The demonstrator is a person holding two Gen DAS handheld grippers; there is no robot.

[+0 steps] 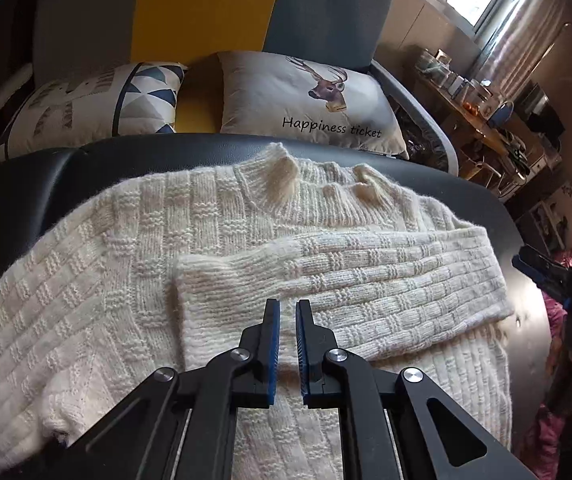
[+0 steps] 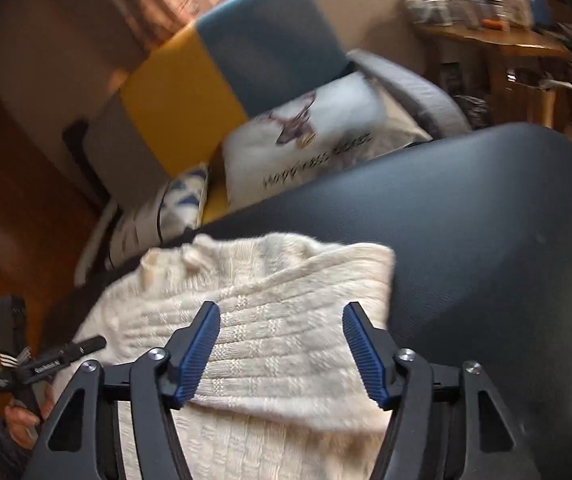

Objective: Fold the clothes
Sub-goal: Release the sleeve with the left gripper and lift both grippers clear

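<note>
A cream cable-knit sweater (image 1: 117,264) lies flat on a black padded surface (image 1: 37,188), collar toward the far edge. Its right sleeve (image 1: 366,280) is folded across the chest. My left gripper (image 1: 288,305) hovers over the cuff end of that sleeve, its jaws nearly together, and I see nothing pinched between them. In the blurred right wrist view, my right gripper (image 2: 281,308) stands open above the folded sleeve (image 2: 286,344), holding nothing. The right gripper (image 1: 542,270) also shows at the sweater's right edge in the left wrist view. The left gripper (image 2: 65,354) shows at lower left, held by a hand (image 2: 25,416).
Behind the black surface (image 2: 486,260) stands a grey, yellow and teal sofa (image 1: 205,8) with a deer cushion (image 1: 286,96) and a triangle-patterned cushion (image 1: 97,104). A wooden table (image 1: 474,116) with jars stands at the right under a curtained window.
</note>
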